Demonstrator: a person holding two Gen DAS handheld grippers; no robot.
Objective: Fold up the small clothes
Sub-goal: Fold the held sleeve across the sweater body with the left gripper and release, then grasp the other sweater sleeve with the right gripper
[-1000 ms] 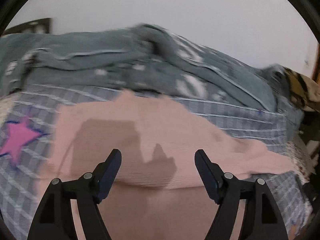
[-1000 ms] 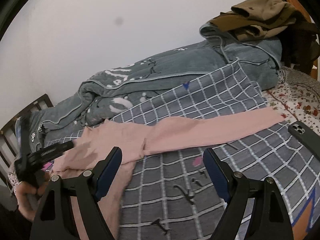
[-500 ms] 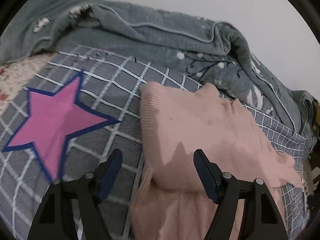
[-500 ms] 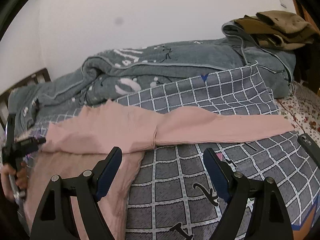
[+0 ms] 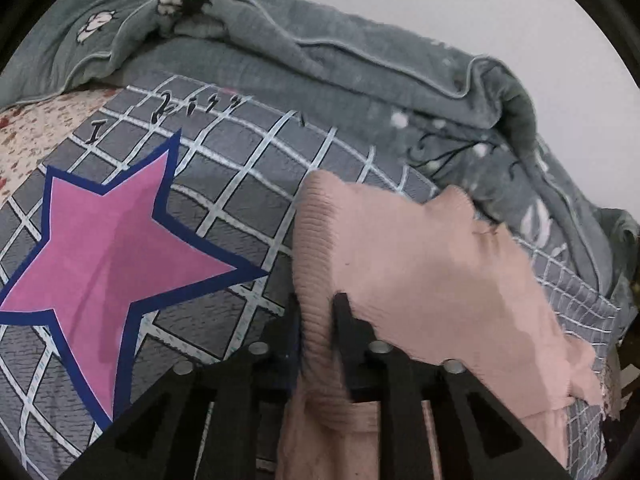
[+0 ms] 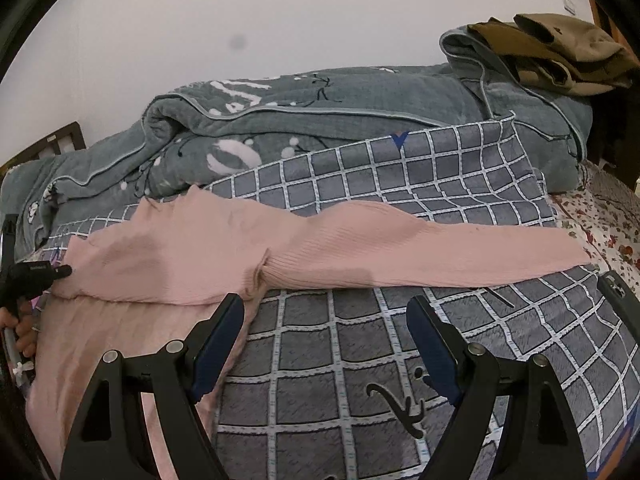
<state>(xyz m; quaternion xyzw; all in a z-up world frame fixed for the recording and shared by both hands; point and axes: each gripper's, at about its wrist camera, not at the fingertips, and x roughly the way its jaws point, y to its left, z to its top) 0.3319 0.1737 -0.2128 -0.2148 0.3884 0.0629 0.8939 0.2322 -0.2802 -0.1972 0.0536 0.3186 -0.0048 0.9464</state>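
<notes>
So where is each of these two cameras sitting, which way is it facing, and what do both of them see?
Left wrist: on the left gripper, looking down at the pink ribbed knit top, its folded edge pinched between both fingers.
Right wrist: on the right gripper, open, facing across the grey checked bedspread toward the white wall; a hand shows at far left.
Shared: the pink top, the bedspread, the rumpled grey-green blanket.

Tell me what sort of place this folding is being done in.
Most likely a bedroom: the pink top lies on a bed with a grey checked cover, a rumpled grey quilt heaped against a plain wall, and a dark wooden bed frame at one end.
</notes>
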